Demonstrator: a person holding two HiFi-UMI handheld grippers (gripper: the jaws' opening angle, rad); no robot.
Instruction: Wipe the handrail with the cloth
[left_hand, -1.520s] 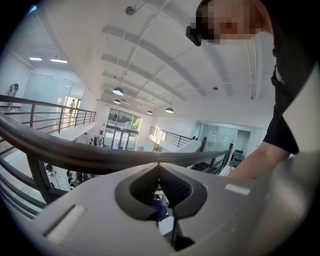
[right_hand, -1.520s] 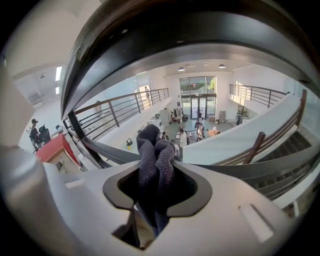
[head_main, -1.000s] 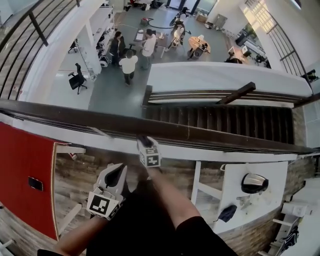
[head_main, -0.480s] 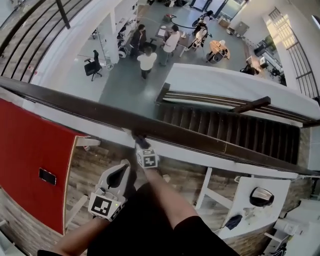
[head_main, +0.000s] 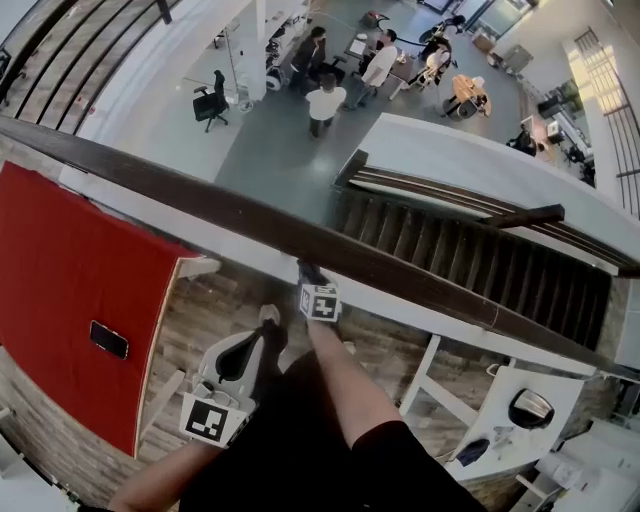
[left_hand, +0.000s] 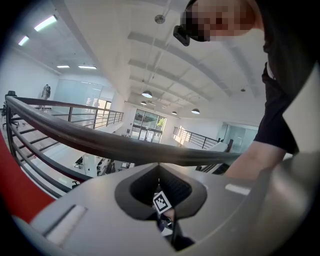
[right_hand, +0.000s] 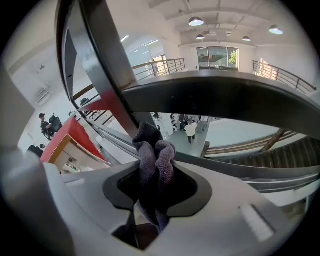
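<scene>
A dark brown handrail (head_main: 180, 196) crosses the head view from upper left to lower right. My right gripper (head_main: 310, 276) reaches up to it, shut on a dark purple-grey cloth (right_hand: 156, 162) bunched between its jaws. The cloth's top lies against the underside of the handrail (right_hand: 225, 100), beside a dark post (right_hand: 102, 65). My left gripper (head_main: 243, 352) hangs lower and to the left, near my body and clear of the rail. It is shut with nothing in it (left_hand: 159, 172), and the handrail (left_hand: 100, 142) arches just above it.
Beyond the rail is an open drop to a lower floor with several people (head_main: 325, 105) and a staircase (head_main: 470, 255). A red panel (head_main: 70, 270) stands below left. Thinner rails (left_hand: 30, 155) run under the handrail. A white desk (head_main: 520, 440) sits lower right.
My right gripper has slid the cloth leftward along the handrail, and the view has turned with it, showing more of the red panel. The left gripper stays low and shut.
</scene>
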